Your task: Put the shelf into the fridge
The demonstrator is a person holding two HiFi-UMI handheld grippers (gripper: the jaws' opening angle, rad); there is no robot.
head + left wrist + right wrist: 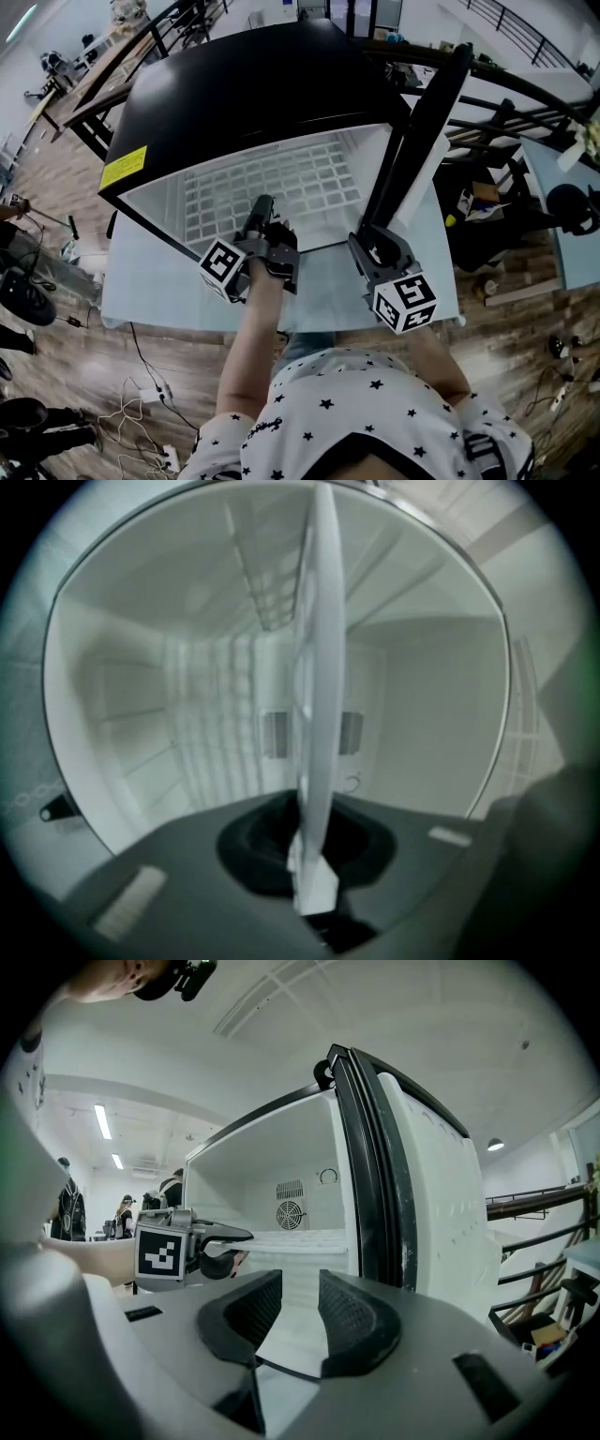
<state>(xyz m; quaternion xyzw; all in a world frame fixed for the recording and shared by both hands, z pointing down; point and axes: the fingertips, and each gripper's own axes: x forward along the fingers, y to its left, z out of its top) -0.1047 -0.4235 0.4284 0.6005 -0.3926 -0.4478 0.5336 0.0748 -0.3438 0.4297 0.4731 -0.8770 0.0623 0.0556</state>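
The white grid shelf (pixel 281 187) lies flat inside the open black fridge (pixel 244 84), which stands on a pale table (pixel 159 291). My left gripper (pixel 261 211) reaches into the fridge mouth and is shut on the shelf's front edge. In the left gripper view the shelf (pixel 322 667) shows edge-on between the pads of the left gripper (pixel 314 855). My right gripper (pixel 370 246) hovers by the foot of the open door (pixel 422 131). In the right gripper view the right gripper (pixel 300 1312) is open with nothing between its pads. That view also shows the shelf (pixel 300 1238) and the left gripper (pixel 230 1235).
The fridge door (pixel 375 1166) stands open at the right, close beside my right gripper. A round fan grille (pixel 290 1214) sits on the fridge's back wall. Cables (pixel 141 403) lie on the wooden floor at the left, and a desk (pixel 562 225) stands at the right.
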